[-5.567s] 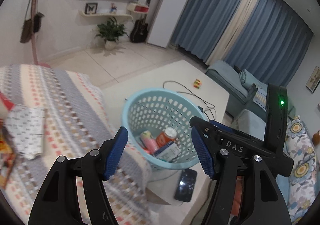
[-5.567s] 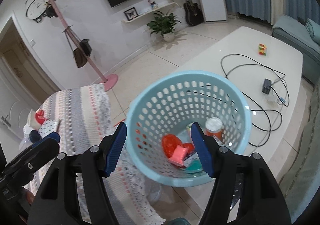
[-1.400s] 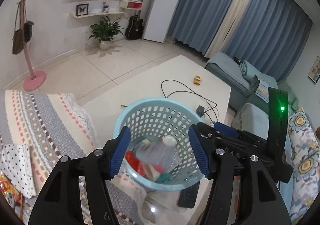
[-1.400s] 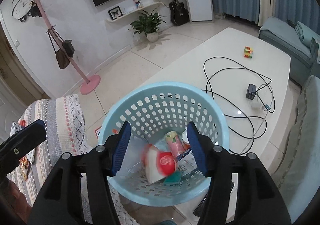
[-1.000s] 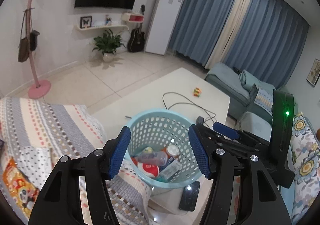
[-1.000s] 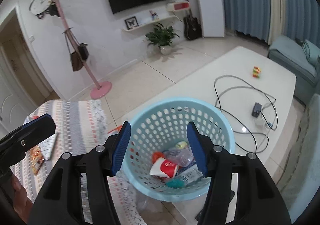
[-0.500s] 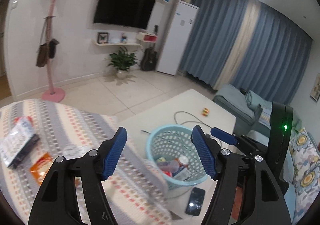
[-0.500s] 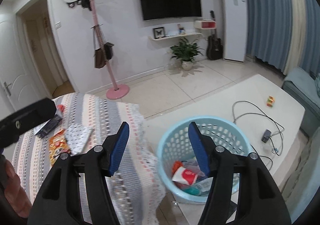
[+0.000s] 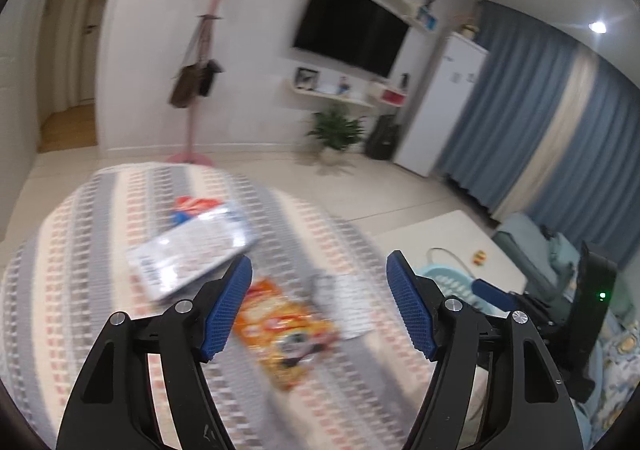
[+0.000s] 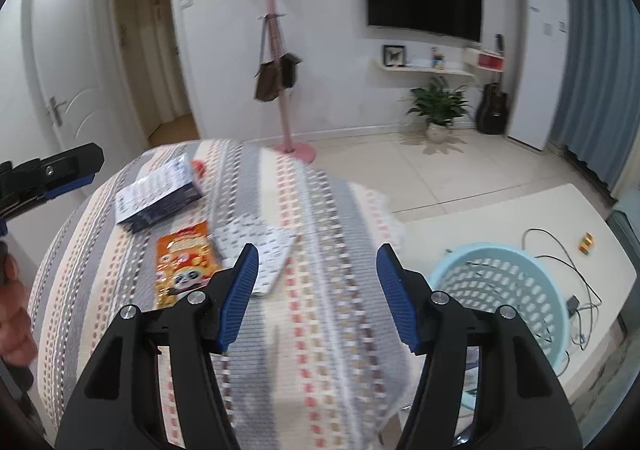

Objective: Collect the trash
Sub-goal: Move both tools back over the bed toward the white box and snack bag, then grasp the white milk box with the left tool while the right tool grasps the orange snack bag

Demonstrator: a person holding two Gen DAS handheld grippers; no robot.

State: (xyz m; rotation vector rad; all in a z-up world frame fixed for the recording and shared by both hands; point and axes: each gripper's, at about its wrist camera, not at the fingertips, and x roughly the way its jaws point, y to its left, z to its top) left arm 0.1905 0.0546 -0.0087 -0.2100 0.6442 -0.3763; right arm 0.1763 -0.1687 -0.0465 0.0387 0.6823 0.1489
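An orange snack packet (image 9: 283, 324) (image 10: 183, 261) lies on the striped cloth. Beside it are a white patterned wrapper (image 9: 347, 300) (image 10: 260, 250) and a larger printed pack (image 9: 188, 254) (image 10: 158, 194). My left gripper (image 9: 319, 308) hovers over the orange packet, its jaws opening, nothing between them. My right gripper (image 10: 316, 292) is open and empty above the cloth, right of the white wrapper. The light blue basket (image 10: 500, 290) (image 9: 448, 282) stands on the white table to the right, its contents hidden from here. The left gripper's tip (image 10: 52, 170) shows at the right wrist view's left edge.
The striped cloth (image 10: 312, 330) covers a rounded table. The white low table (image 10: 480, 222) carries a black cable (image 10: 560, 250) and a small coloured cube (image 10: 587, 243). A pink coat stand (image 10: 280, 70), a potted plant (image 10: 438, 110) and a sofa (image 9: 536, 246) stand around. A hand (image 10: 12, 314) is at the left edge.
Both grippers swung left, away from the basket and over the striped cloth. The basket went from centre to the right edge. The packets came into view under the grippers. The left jaws widened.
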